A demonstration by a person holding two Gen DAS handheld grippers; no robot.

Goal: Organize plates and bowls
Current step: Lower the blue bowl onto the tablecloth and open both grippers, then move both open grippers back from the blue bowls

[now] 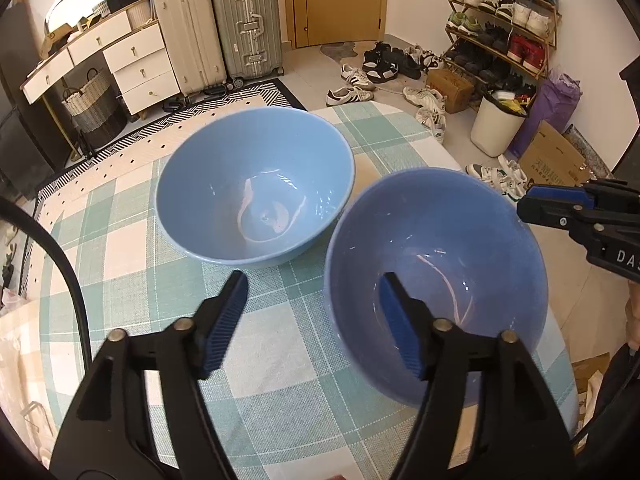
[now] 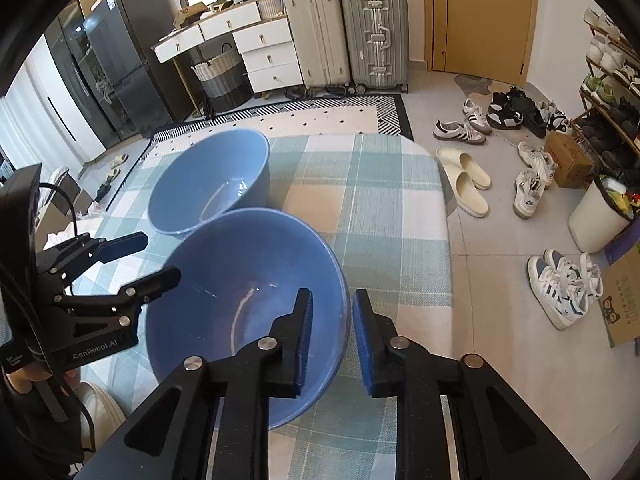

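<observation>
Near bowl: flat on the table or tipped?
Tipped. The near bowl leans toward the far bowl, with the right gripper straddling its rim.

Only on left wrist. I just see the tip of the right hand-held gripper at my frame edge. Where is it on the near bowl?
Observer: The right hand-held gripper straddles the near bowl at its right rim, one finger inside and one outside.
Operator: Clamped?
Observer: Doesn't look like it. A gap shows between the inside pad and the bowl wall.
Operator: Anything on the floor off that side?
Observer: A pair of cream slippers, just past the table edge.
</observation>
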